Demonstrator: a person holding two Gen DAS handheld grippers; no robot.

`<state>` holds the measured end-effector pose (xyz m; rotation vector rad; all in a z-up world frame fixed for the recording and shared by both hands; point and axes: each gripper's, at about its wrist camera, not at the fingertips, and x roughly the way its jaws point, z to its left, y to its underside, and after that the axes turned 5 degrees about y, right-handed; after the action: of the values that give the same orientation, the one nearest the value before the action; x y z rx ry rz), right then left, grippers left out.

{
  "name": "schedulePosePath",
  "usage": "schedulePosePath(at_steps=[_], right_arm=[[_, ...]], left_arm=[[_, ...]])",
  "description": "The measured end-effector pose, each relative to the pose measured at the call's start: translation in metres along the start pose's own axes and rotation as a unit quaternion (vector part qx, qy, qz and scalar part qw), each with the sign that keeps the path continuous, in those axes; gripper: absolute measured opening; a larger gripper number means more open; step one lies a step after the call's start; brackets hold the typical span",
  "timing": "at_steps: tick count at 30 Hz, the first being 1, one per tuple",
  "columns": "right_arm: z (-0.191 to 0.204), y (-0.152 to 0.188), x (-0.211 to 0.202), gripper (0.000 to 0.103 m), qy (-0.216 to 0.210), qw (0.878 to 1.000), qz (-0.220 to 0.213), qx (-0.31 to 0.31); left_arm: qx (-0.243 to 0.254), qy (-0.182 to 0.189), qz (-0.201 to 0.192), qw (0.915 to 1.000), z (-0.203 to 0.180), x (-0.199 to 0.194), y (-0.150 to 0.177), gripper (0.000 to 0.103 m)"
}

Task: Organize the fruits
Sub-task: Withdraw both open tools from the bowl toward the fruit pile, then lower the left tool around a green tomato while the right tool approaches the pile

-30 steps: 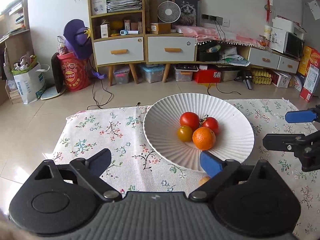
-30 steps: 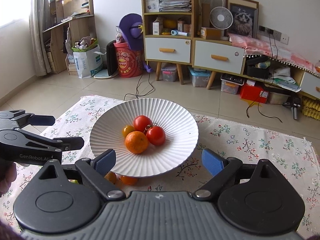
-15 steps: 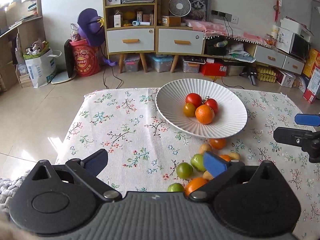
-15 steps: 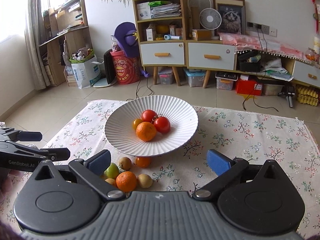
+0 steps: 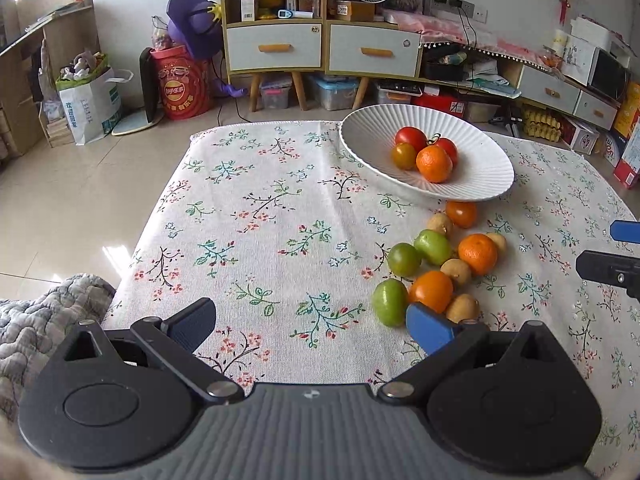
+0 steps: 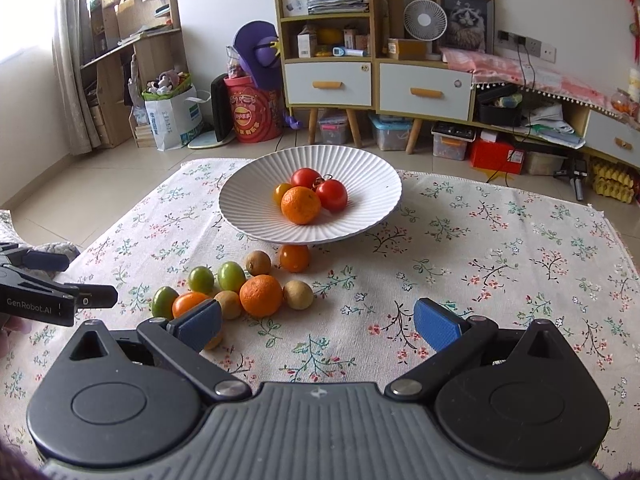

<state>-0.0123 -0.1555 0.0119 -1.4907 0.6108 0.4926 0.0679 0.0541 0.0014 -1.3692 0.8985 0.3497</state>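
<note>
1. My left gripper point(image 5: 311, 326): two blue-padded fingers on black linkages, spread wide apart, nothing between them, hovering over the cloth beside the loose fruit.

2. My right gripper point(image 6: 318, 325): same build, fingers likewise wide apart and empty; its left pad point(image 6: 199, 325) overlaps the near edge of the fruit cluster in view.

3. Loose fruit on the tablecloth point(image 5: 256, 216), clustered just in front of the bowl. I count three green tomatoes point(image 5: 404, 259), glossy and round; one smooth orange tomato point(image 5: 431, 291); one dimpled, matte orange point(image 5: 477, 253); one small orange-red fruit point(image 5: 461, 213) tucked under the bowl's rim; and four small dull brown fruits point(image 5: 456, 271), egg-shaped, one half hidden behind the orange. Several of these touch each other.

4. One white bowl point(image 6: 256, 208), wide, shallow, ribbed all round, standing on the cloth. It holds four pieces: two red tomatoes point(image 6: 332, 195), shiny, one with a stem; one small amber tomato point(image 6: 281, 191); one dimpled orange in bowl point(image 6: 301, 205) in front, touching the others.

5. The tablecloth: one, woven, pale, printed with small floral sprigs.
</note>
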Motion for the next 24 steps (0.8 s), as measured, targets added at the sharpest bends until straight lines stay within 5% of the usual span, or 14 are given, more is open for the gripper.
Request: schedulePosePath(at_steps=[11, 24], right_arm=[[0.032, 0.020, -0.006, 0.102, -0.044, 0.996, 0.016, -0.081], [0.042, 0.038, 0.018, 0.102, -0.027, 0.992, 0.057, -0.109]], left_arm=[[-0.004, 0.007, 0.038, 0.9992, 0.015, 0.009, 0.027, 0.101], [0.013, 0.019, 0.048, 0.9986, 0.011, 0.016, 0.043, 0.101]])
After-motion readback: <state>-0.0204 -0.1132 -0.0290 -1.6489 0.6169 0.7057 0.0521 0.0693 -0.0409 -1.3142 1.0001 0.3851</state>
